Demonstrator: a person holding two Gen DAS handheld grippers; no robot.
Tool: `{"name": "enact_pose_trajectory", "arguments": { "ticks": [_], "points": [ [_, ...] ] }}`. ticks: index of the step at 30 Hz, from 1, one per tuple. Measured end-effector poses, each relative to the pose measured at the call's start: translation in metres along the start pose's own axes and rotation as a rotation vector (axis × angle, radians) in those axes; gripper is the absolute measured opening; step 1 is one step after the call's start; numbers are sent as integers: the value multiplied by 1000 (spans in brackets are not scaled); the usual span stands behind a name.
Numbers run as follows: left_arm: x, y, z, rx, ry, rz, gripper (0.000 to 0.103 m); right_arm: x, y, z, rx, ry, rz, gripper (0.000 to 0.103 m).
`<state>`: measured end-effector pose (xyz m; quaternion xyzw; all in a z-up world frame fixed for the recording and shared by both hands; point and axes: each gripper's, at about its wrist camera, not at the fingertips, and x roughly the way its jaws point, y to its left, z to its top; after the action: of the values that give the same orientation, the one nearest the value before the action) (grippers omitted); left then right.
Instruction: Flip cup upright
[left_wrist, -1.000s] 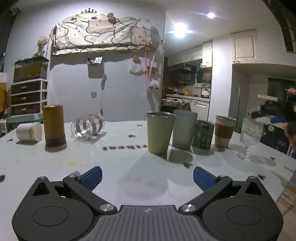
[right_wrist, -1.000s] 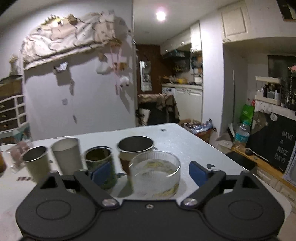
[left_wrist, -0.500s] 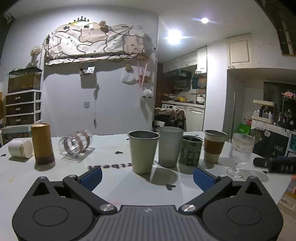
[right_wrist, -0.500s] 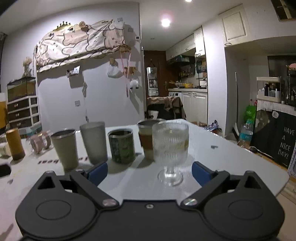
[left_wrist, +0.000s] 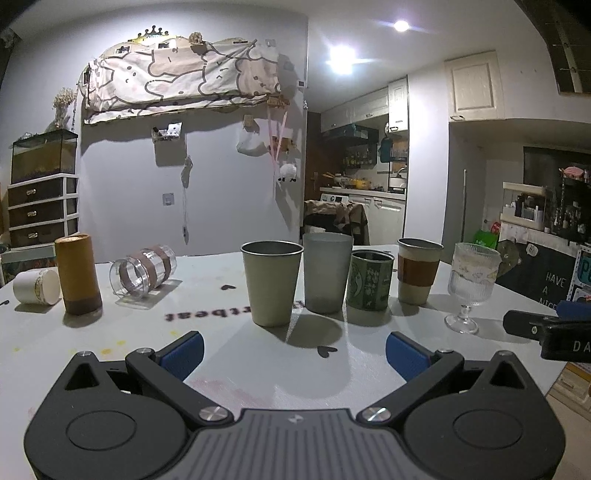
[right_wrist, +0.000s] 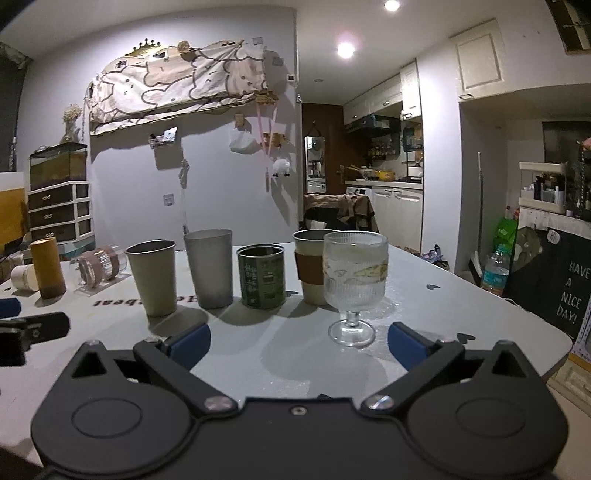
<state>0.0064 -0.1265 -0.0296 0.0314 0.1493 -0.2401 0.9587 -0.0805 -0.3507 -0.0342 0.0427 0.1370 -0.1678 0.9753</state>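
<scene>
A row of upright cups stands on the white table (left_wrist: 236, 354): a beige metal cup (left_wrist: 271, 282), a grey tumbler (left_wrist: 327, 271), a green tin (left_wrist: 370, 279), a cup with a brown sleeve (left_wrist: 418, 271) and a ribbed stemmed glass (left_wrist: 471, 282). A clear glass with brown bands (left_wrist: 144, 271) and a white cup (left_wrist: 37, 286) lie on their sides at the far left. A tall brown cylinder (left_wrist: 77, 273) stands there, mouth not visible. My left gripper (left_wrist: 293, 350) is open and empty. My right gripper (right_wrist: 299, 341) is open and empty, just short of the stemmed glass (right_wrist: 354, 284).
The table's right edge and rounded corner (right_wrist: 554, 339) lie close to the stemmed glass. Drawers (left_wrist: 42, 210) stand by the wall at far left. The right gripper's finger (left_wrist: 546, 328) shows at the right of the left wrist view.
Both grippers have drawn back and levelled. The right gripper has backed away from the stemmed glass, which stands alone on the table. The cups have not moved.
</scene>
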Motion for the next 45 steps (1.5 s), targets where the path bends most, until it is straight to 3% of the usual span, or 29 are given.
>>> {"name": "enact_pose_trajectory", "arguments": {
  "ticks": [45],
  "points": [
    [-1, 4, 3, -21, -5, 18, 103, 0, 2, -1, -10, 15, -7, 103]
  ]
}}
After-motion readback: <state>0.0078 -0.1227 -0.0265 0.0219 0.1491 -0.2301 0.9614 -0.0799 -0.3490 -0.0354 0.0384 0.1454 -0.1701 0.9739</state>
